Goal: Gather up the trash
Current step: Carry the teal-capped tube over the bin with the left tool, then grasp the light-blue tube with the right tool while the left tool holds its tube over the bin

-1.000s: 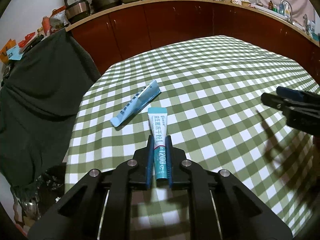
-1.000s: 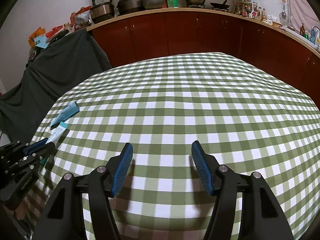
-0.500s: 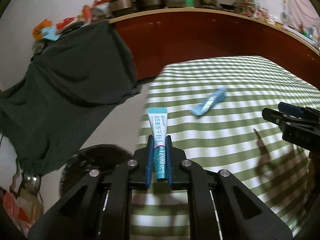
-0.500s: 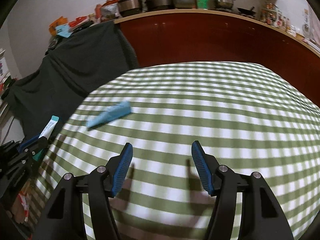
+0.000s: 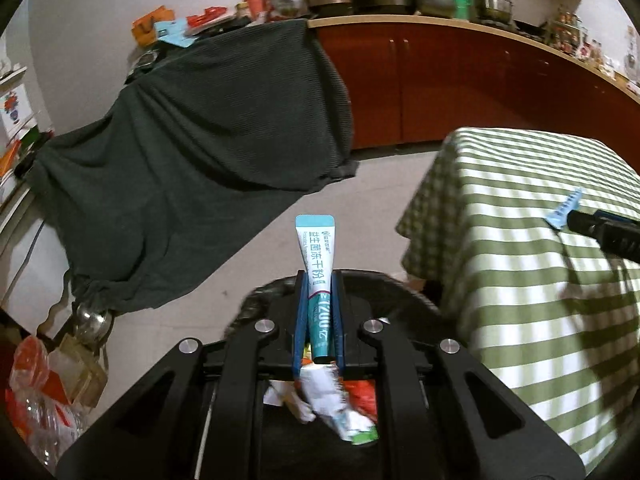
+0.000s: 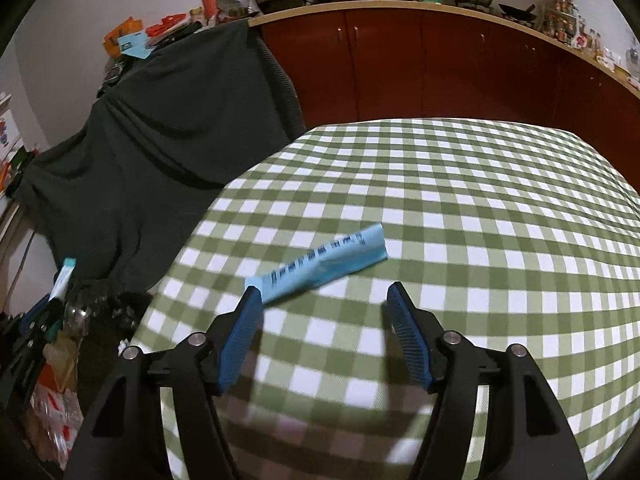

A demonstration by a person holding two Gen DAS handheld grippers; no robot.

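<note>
My left gripper is shut on a teal and white sachet and holds it over a black trash bin with wrappers inside, left of the table. In the right wrist view the left gripper and its sachet show at far left. My right gripper is open just above the green checked tablecloth. A light blue wrapper lies on the cloth right in front of its left finger; it also shows in the left wrist view.
A dark cloth drapes furniture left of the table. Red-brown cabinets with pots on the counter run along the back. Bags and clutter lie on the floor at lower left.
My left gripper has swung left off the table with the sachet and now hangs over the bin. My right gripper has moved left up to the blue wrapper.
</note>
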